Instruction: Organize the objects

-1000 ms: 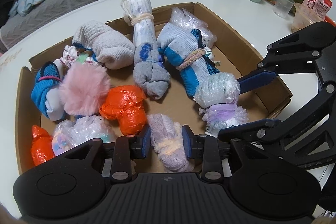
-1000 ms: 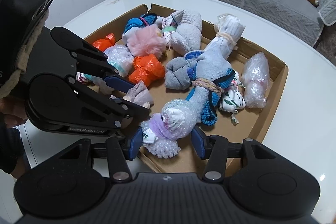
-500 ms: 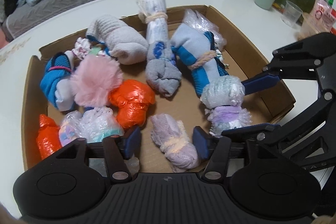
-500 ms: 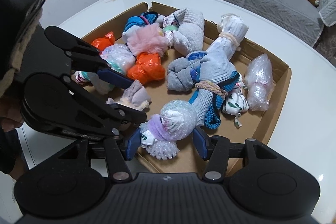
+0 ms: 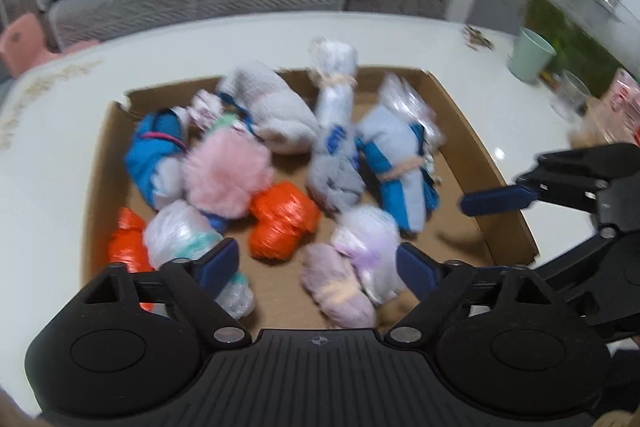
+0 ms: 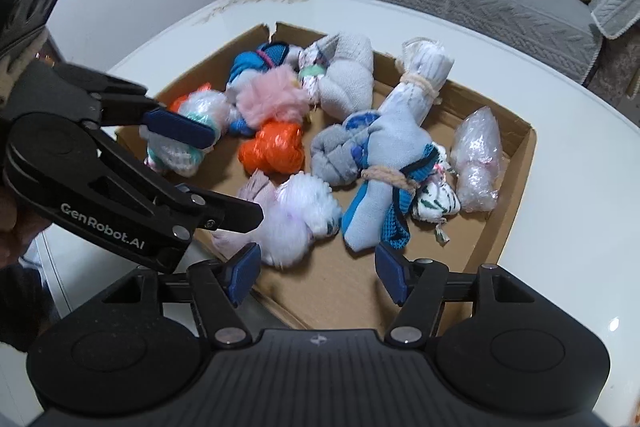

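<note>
Orange bag (image 5: 282, 223), pink pompom (image 5: 226, 175)

Bundles (image 6: 376, 155) in box (image 6: 516, 163) on table (image 6: 580, 227).

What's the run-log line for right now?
left gripper: jaws just opening, nothing held | right gripper: jaws just opening, nothing held | lilac sock bundle and white-lilac bundle: lying in brown cardboard tray
</note>
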Available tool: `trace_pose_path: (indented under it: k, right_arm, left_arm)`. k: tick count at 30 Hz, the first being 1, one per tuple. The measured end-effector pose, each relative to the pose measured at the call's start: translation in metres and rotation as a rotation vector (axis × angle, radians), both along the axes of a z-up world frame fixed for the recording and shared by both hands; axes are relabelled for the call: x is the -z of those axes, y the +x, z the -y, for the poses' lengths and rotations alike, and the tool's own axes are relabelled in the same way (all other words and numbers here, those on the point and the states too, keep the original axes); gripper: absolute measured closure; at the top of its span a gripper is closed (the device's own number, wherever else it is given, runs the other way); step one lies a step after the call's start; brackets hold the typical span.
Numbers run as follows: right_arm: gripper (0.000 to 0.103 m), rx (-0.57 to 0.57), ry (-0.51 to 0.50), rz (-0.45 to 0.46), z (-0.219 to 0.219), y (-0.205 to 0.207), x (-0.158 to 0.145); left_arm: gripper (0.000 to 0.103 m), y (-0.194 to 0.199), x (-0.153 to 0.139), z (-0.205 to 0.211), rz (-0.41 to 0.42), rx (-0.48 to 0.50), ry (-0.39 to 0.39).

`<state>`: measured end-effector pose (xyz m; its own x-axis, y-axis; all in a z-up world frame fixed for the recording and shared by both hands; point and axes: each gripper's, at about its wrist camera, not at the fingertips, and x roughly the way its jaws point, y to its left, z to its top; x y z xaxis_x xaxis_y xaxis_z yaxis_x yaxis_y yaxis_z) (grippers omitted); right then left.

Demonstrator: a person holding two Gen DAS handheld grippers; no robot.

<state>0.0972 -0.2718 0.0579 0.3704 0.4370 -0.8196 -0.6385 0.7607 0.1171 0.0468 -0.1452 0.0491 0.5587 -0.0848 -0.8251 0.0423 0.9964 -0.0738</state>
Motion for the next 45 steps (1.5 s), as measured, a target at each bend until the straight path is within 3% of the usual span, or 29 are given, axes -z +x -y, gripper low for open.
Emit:
trace_pose_path:
  k: [2, 4, 9, 18, 25, 36, 45]
  right_arm:
    - [0.033, 0.051, 0.006, 0.006, 0.001, 0.000, -0.006]
    - [0.026, 0.133, -0.014, 0.014, 0.002, -0.001, -0.010]
    - [0.023, 0.277, 0.019, 0.001, 0.004, 0.001, -0.016]
    - [0.019, 0.294, 0.023, 0.027, -0.006, 0.006, -0.017]
    - [0.019, 0.299, 0.042, 0.043, -0.010, 0.007, -0.022]
    - [0.017, 0.288, 0.030, 0.046, -0.024, 0.010, -0.021]
    - [0.017, 0.288, 0.030, 0.045, -0.026, 0.012, -0.021]
  left_arm:
    - [0.000, 0.000, -0.007, 0.002, 0.024, -0.034, 0.039]
    - [0.001, 0.001, -0.014, 0.002, 0.041, -0.061, 0.071]
    - [0.001, 0.003, -0.024, -0.010, 0.047, -0.127, 0.065]
    - [0.001, 0.006, -0.028, -0.019, 0.036, -0.182, 0.166]
    - [0.001, 0.004, -0.032, -0.037, 0.055, -0.193, 0.091]
    - [0.001, 0.011, -0.022, -0.043, 0.006, -0.250, 0.196]
    - [0.001, 0.012, -0.029, -0.044, 0.029, -0.243, 0.176]
